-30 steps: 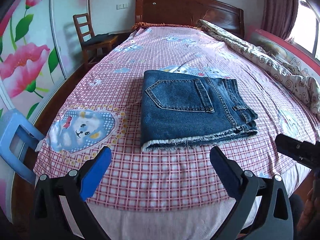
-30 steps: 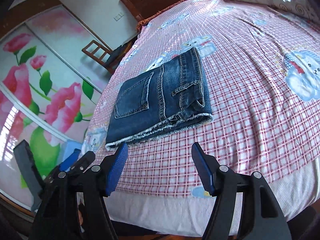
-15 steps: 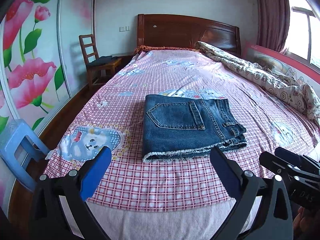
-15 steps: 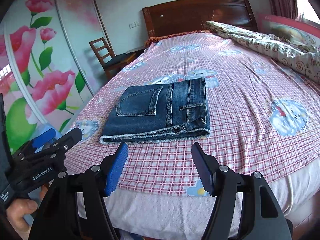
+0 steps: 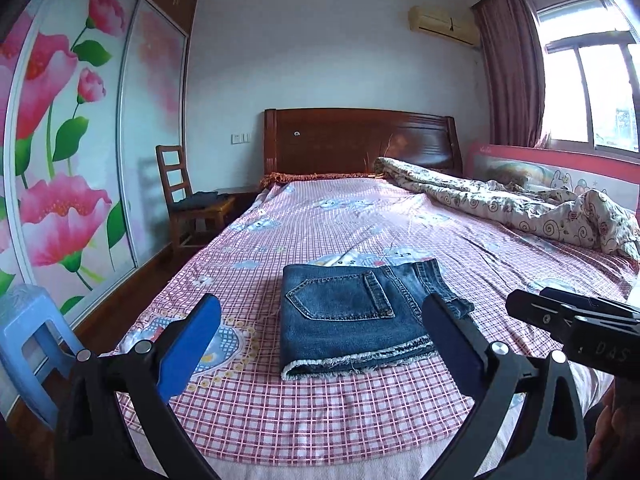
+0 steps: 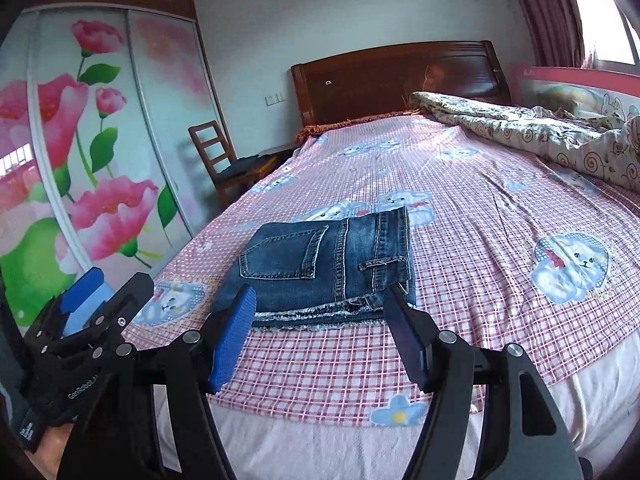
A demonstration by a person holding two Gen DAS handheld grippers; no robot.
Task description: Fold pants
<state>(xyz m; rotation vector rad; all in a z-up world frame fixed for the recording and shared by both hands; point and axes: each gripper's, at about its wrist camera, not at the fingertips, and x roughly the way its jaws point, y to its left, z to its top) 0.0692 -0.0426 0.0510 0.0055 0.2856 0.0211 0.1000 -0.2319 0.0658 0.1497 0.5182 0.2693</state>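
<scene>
The blue denim pants (image 5: 352, 312) lie folded into a compact rectangle near the foot of the bed, back pocket up, frayed hems toward me; they also show in the right wrist view (image 6: 328, 268). My left gripper (image 5: 320, 344) is open and empty, held back off the foot edge of the bed. My right gripper (image 6: 320, 332) is open and empty, also back from the pants. Neither touches the pants. The left gripper shows at the left of the right wrist view (image 6: 92, 320), and the right gripper at the right of the left wrist view (image 5: 568, 320).
The bed (image 5: 320, 412) has a pink checked sheet and a wooden headboard (image 5: 360, 140). A crumpled floral quilt (image 5: 520, 204) lies along the right side. A wooden chair (image 5: 188, 200) and a blue plastic stool (image 5: 28, 332) stand left, by the flowered wardrobe doors (image 5: 60, 160).
Both grippers have pulled back and tilted up from the bed, so the pants look farther and lower. The pants have not moved. Both grippers stay open.
</scene>
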